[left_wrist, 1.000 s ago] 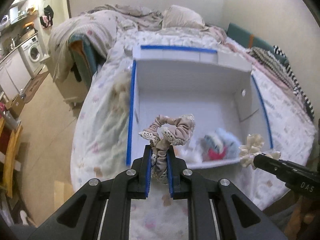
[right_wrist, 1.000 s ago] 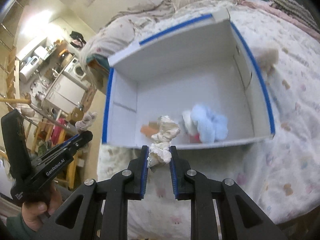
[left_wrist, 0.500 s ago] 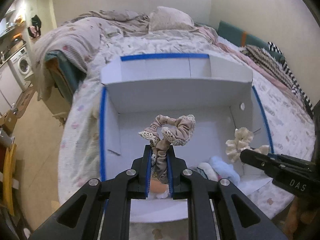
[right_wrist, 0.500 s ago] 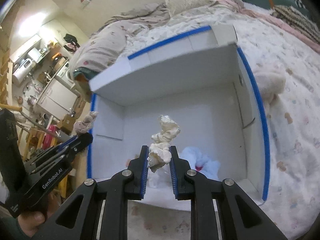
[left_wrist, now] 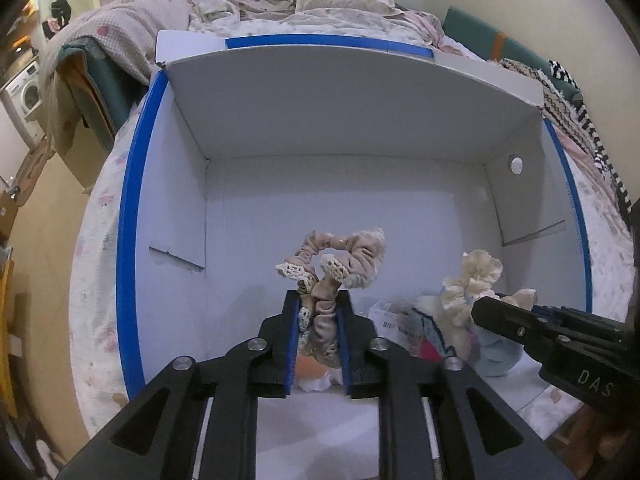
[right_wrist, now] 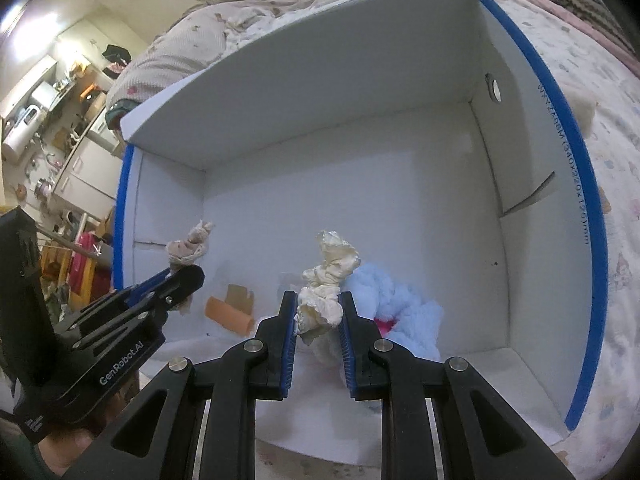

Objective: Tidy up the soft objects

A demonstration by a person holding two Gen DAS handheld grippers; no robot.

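My left gripper [left_wrist: 318, 300] is shut on a beige lace-trimmed scrunchie [left_wrist: 340, 254] and holds it inside the white box with blue-taped rims [left_wrist: 128, 208], above its near floor. My right gripper [right_wrist: 318, 304] is shut on a cream scrunchie [right_wrist: 330, 276], also inside the box [right_wrist: 400, 152]. The right gripper shows in the left wrist view [left_wrist: 486, 306] at the right, with the cream scrunchie [left_wrist: 476, 276]. The left gripper shows in the right wrist view [right_wrist: 192, 276] at the left. A fluffy light-blue item [right_wrist: 400, 312] lies on the box floor under the right gripper.
An orange cylinder [right_wrist: 228, 316] and a pink item [right_wrist: 386, 324] lie on the box floor. The box sits on a floral bedspread [left_wrist: 96, 240] with rumpled blankets [left_wrist: 160, 4] behind. A fluffy cream item [right_wrist: 580, 104] lies on the bed right of the box. A washing machine [left_wrist: 24, 96] stands far left.
Both grippers have moved forward and down over the near wall into the box, each still holding its scrunchie. The box fills much more of both views.
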